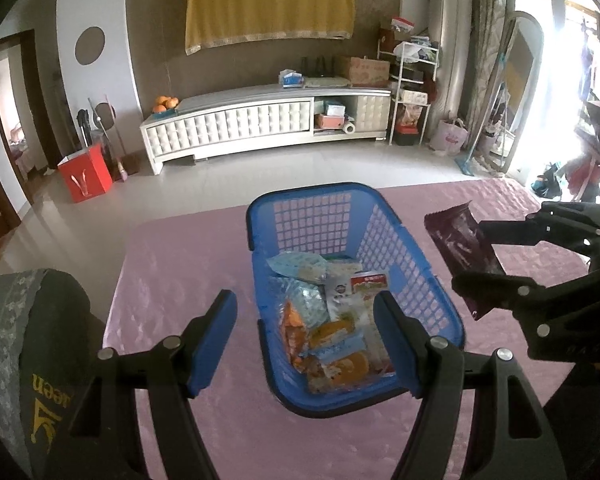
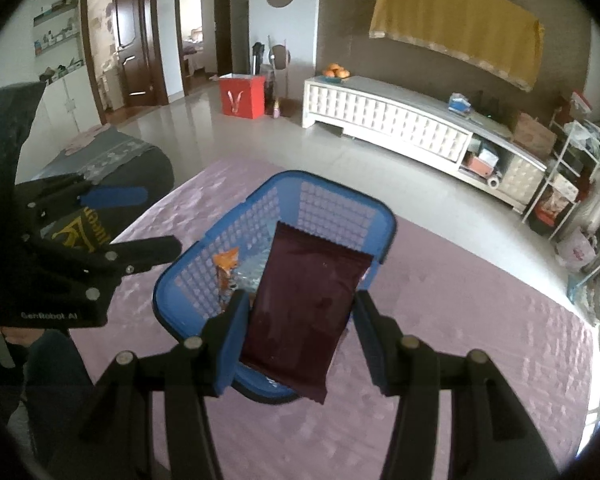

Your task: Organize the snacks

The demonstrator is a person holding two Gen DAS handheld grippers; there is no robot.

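Note:
A blue plastic basket [image 1: 396,240] stands on the pink tablecloth and holds several snack packets [image 1: 332,320]. My left gripper [image 1: 306,344] is open and empty, its fingers on either side of the basket's near end, above it. My right gripper [image 2: 296,336] is shut on a dark maroon snack packet [image 2: 304,308] and holds it above the basket [image 2: 340,208]. In the left wrist view the right gripper [image 1: 476,258] and the maroon packet [image 1: 460,240] hang just right of the basket. An orange packet [image 2: 226,264] shows inside the basket.
The pink table [image 1: 180,272] ends at the tiled floor beyond the basket. A dark cushion with yellow lettering [image 1: 32,352] lies at the table's left. A white TV cabinet [image 1: 260,120] and a red bag [image 1: 85,172] stand far off.

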